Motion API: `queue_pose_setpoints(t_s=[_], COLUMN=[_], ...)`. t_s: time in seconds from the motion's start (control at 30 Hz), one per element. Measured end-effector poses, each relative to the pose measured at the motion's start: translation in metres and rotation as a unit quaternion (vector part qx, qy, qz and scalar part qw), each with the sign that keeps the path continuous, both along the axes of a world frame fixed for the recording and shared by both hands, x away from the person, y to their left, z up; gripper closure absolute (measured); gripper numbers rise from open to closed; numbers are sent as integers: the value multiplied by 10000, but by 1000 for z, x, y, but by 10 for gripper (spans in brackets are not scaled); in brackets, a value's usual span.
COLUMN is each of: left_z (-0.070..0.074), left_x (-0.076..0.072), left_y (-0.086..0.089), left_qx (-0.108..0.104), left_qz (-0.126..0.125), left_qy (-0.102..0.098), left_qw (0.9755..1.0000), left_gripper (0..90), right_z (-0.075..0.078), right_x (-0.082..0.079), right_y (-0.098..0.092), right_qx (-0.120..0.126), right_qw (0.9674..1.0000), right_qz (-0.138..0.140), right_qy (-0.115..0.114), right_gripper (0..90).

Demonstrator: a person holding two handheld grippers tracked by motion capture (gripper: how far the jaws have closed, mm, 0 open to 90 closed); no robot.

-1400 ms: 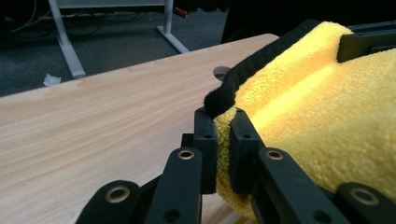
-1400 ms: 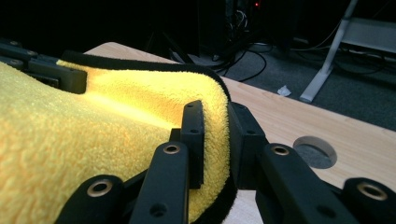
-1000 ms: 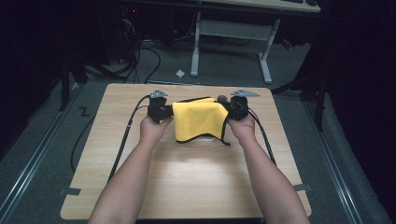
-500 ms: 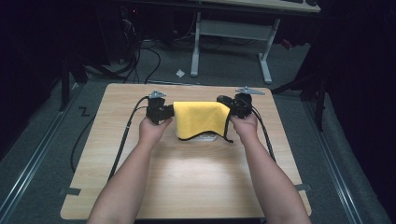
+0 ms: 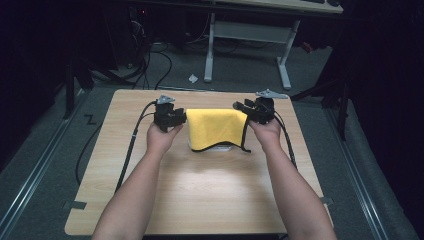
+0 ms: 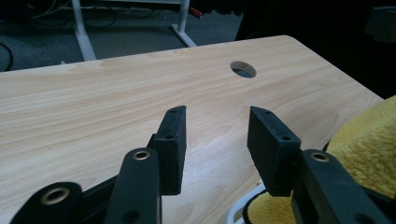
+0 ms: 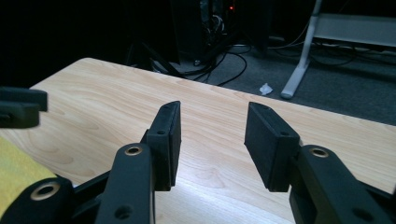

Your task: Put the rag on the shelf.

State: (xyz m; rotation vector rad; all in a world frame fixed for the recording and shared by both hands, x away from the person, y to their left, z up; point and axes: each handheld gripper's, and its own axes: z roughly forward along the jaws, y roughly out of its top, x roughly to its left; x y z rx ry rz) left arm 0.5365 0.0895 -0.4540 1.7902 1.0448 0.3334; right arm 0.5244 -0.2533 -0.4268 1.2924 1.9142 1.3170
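A yellow cloth with a dark hem [image 5: 214, 129] lies draped over a low white object [image 5: 223, 148] on the far half of the wooden table [image 5: 200, 190]; the cloth hides most of that object. My left gripper [image 5: 179, 118] sits at the cloth's left edge and my right gripper [image 5: 243, 108] at its right edge. Both have just been opening their jaws. In the left gripper view the jaws [image 6: 217, 116] stand apart with bare table between them and the cloth [image 6: 369, 154] beside the right jaw. The right gripper's jaws [image 7: 212, 109] are likewise apart and empty, with the cloth [image 7: 14, 172] at lower left.
A round cable hole [image 6: 243, 69] is cut in the table near its far corner. Black cables [image 5: 131, 150] trail from both grippers over the table. On the floor beyond stand a white desk frame [image 5: 250, 35], loose cables and a scrap of paper [image 5: 193, 78].
Both grippers held the cloth's upper corners a second ago; their jaws have opened and let go. The cloth has settled slightly lower over the white object.
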Motion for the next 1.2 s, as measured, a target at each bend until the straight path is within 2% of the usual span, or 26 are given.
queue_pose_setpoints(t_s=[0.23,0.43,0.57,0.67,0.77,0.87,1.03,1.1,1.2], left_z=[4,3,3,4,3,4,7,9,10], left_x=[-3,-8,-13,-18,-23,-30,-45,-52,-62], left_y=[10,21,27,35,42,50,64,68,73], left_qx=[102,63,235,153,170,212,186,128,153], left_qz=[123,275,316,381,413,462,497,491,484], left_qy=[-103,-144,-219,-269,-295,-309,-369,-410,-482], left_qw=[9998,9995,9990,9988,9986,9982,9979,9979,9975], left_gripper=[561,550,535,530,525,523,520,520,520], right_z=[-2,-5,-6,-6,-6,-4,2,2,4], right_x=[-4,-13,-18,-23,-28,-34,-50,-55,-63], right_y=[-6,-10,-14,-18,-21,-22,-23,-25,-26], right_qx=[-84,-174,-244,-270,-298,-332,-369,-406,-497], right_qw=[10000,9997,9995,9994,9992,9992,9985,9984,9980], right_qz=[-51,-117,-145,-163,-163,-166,-172,-162,-132], right_qy=[-16,-105,-144,-169,-187,-156,-371,-364,-365], right_gripper=[567,567,565,559,550,543,541,535,529])
